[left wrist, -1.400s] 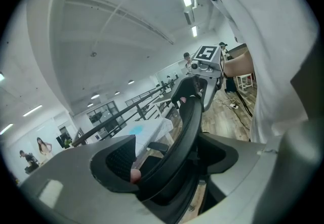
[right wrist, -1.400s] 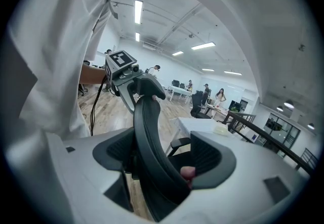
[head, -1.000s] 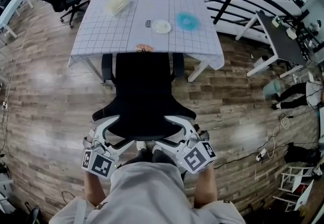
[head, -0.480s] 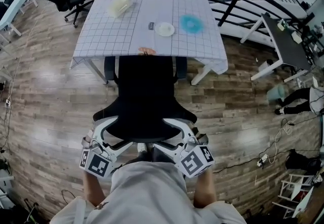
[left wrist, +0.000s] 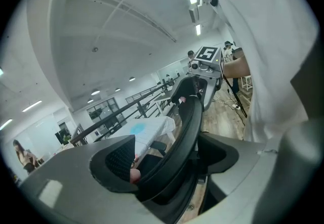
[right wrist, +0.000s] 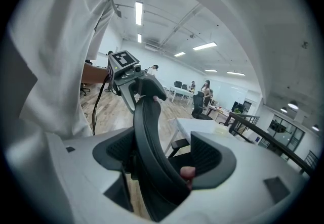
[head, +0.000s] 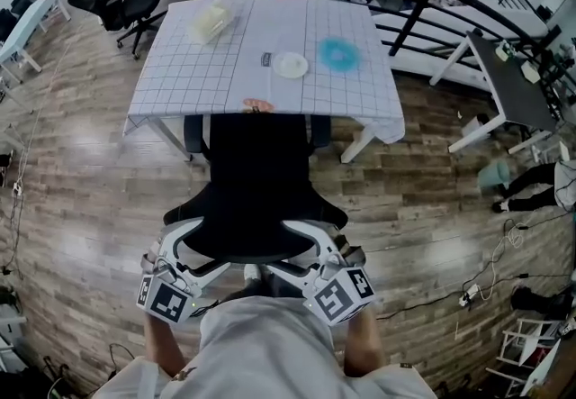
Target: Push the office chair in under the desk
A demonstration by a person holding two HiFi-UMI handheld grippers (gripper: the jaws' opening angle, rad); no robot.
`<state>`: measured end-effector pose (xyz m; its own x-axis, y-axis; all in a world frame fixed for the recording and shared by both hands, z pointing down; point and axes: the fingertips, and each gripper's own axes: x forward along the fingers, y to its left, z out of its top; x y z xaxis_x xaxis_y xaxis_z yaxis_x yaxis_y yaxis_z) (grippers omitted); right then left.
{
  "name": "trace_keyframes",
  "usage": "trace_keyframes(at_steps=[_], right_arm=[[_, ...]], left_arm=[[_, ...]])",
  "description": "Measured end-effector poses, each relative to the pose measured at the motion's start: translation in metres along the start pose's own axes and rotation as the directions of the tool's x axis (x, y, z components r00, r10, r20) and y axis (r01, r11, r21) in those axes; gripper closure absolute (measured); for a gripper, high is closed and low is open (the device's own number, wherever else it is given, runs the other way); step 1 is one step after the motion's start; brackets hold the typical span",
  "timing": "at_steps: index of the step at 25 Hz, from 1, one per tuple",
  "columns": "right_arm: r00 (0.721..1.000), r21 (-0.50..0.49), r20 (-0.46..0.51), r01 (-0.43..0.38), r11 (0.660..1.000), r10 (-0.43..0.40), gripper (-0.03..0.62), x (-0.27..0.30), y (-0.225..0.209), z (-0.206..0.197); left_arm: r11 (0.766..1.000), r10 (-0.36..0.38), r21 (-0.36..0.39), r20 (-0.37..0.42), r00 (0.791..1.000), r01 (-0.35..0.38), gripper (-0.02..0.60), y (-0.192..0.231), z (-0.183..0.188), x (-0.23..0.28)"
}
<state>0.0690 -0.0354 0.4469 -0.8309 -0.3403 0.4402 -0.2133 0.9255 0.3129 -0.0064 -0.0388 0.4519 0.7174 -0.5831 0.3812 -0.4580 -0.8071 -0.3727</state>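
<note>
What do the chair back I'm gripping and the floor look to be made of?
Chair back: matte black; the smooth curved rim looks like moulded plastic, the panel could be mesh or fabric. Floor: brown planks with visible seams and glossy light patches, so sealed wood or laminate; cannot tell which.

I can read no words, brand names or numbers anywhere in my feeds. The nearest thing to print is the black-and-white square marker on the cube of the left gripper (head: 193, 249) and of the right gripper (head: 306, 249). Both are block patterns, not letters or digits. A small dark tag (head: 266, 59) lies near the middle of the surface (head: 180, 73). Whatever is printed on it is too small for me to make out.
</note>
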Motion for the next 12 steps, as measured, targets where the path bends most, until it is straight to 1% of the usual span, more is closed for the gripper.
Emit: trace_keyframes(at_steps=[12], right_arm=[[1.0,-0.007,-0.004,-0.003,1.0,0.003,0.241,0.006,-0.022,-0.006]], left_arm=[[1.0,0.015,-0.003,-0.018,1.0,-0.015,0.192,0.017,-0.001,0.015]])
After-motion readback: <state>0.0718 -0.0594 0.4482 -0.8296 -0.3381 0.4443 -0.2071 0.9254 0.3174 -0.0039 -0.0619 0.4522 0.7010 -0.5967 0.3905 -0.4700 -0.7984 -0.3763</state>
